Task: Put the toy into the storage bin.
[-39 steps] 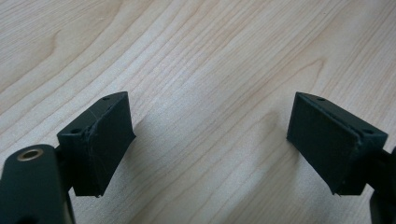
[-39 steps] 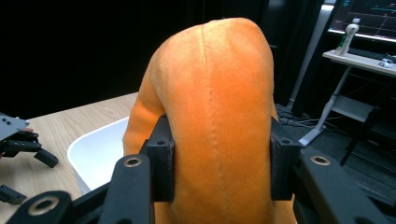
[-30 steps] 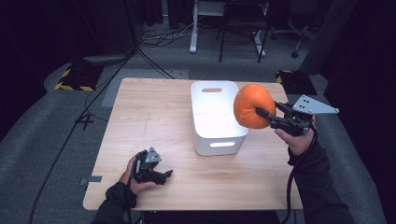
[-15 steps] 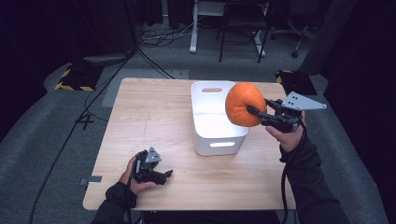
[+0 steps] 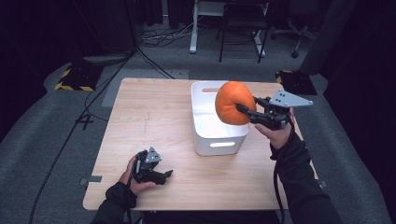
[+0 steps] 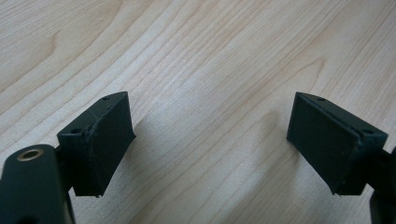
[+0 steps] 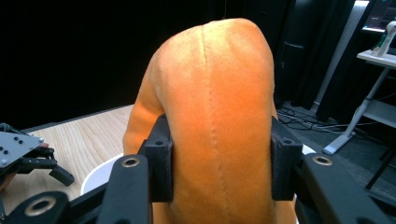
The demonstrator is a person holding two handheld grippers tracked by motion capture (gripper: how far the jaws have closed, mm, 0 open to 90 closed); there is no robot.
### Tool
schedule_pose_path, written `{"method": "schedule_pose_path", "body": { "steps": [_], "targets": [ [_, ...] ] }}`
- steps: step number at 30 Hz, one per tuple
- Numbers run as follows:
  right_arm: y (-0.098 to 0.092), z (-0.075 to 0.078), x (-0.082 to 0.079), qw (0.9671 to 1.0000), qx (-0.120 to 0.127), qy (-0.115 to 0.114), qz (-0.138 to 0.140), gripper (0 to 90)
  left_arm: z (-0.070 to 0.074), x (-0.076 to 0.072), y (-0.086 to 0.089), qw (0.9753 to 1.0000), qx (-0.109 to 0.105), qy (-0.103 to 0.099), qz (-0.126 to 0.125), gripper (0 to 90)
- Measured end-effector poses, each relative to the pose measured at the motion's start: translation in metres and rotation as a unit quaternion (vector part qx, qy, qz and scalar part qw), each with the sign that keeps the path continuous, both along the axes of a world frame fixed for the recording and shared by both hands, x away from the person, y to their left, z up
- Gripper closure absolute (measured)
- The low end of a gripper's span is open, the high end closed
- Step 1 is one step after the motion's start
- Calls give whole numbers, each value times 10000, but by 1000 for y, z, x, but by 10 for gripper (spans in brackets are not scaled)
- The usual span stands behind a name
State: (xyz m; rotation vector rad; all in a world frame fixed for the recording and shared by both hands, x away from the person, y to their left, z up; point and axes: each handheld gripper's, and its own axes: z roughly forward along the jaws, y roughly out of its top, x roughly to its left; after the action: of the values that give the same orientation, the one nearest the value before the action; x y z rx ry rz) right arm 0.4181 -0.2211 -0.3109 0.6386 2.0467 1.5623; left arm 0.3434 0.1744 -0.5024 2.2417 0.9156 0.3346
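Fingers of the right gripper [image 5: 246, 113] are clenching the orange pumpkin [image 5: 232, 102] right above the white bin [image 5: 219, 140], while the left gripper [image 5: 161, 175] is idling open.

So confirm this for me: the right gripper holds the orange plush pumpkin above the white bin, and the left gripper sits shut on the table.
One thing is wrong: the left gripper is not shut. The left gripper view shows its jaws wide apart over bare wood. The rest stands: the right gripper clamps the orange plush pumpkin above the white bin, as the high view shows.
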Motion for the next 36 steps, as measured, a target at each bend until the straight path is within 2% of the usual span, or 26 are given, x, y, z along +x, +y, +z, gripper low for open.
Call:
{"method": "schedule_pose_path", "body": {
  "steps": [9,15,21,36],
  "targets": [
    [8,-8,9,9999,16,121,105,535,0,0,0,10000,-11,10,-3,146],
    [13,-17,15,9996,-60,214,151,529,0,0,0,10000,-16,18,-4,147],
    [14,-27,19,9991,-64,396,131,514,0,0,0,10000,-15,14,-4,146],
    [17,-44,28,9967,-413,653,240,478,0,0,0,10000,-21,5,4,146]
  ]
}}
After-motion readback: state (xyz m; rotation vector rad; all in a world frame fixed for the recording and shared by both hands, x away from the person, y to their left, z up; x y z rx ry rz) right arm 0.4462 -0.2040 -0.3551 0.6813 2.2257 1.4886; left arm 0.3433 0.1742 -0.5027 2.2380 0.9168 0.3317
